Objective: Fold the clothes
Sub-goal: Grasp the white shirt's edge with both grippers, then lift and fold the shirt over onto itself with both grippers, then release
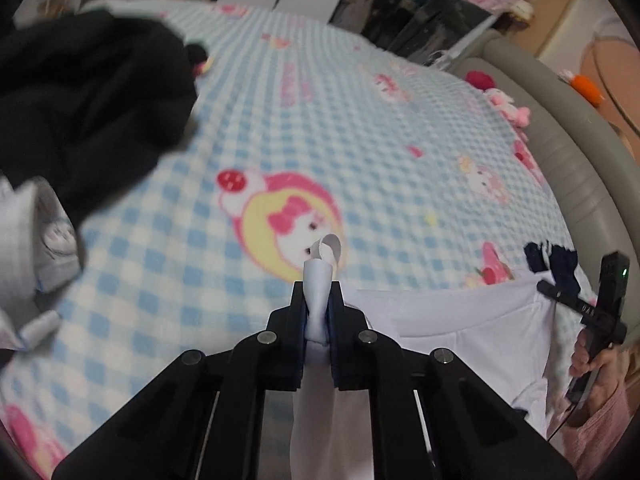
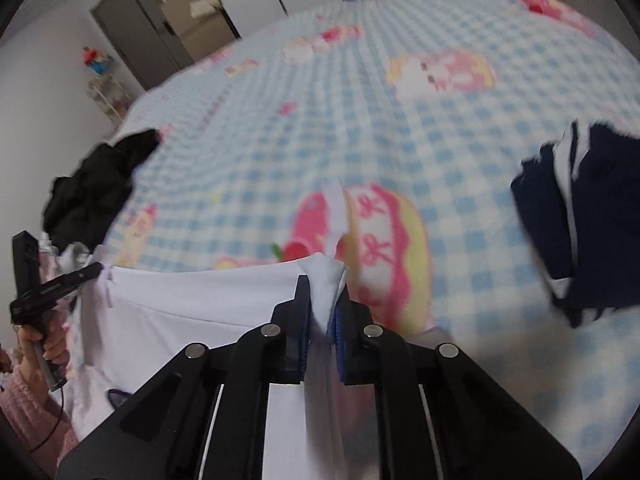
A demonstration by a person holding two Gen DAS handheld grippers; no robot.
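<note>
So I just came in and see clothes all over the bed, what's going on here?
A person is folding laundry with a handheld gripper in each hand. Both the left gripper and the right gripper are clamped on a white garment, holding it stretched between them above the checkered blanket. A black pile and a navy garment lie on the bed.

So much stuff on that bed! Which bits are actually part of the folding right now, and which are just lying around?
In use:
- white garment, stretched between both grippers
- left gripper, jaws shut on it
- right gripper, jaws shut on it

Lying about:
- black garment, heaped on the checked blanket
- navy garment with white stripes
- pink plush toy at the bed's edge
</note>
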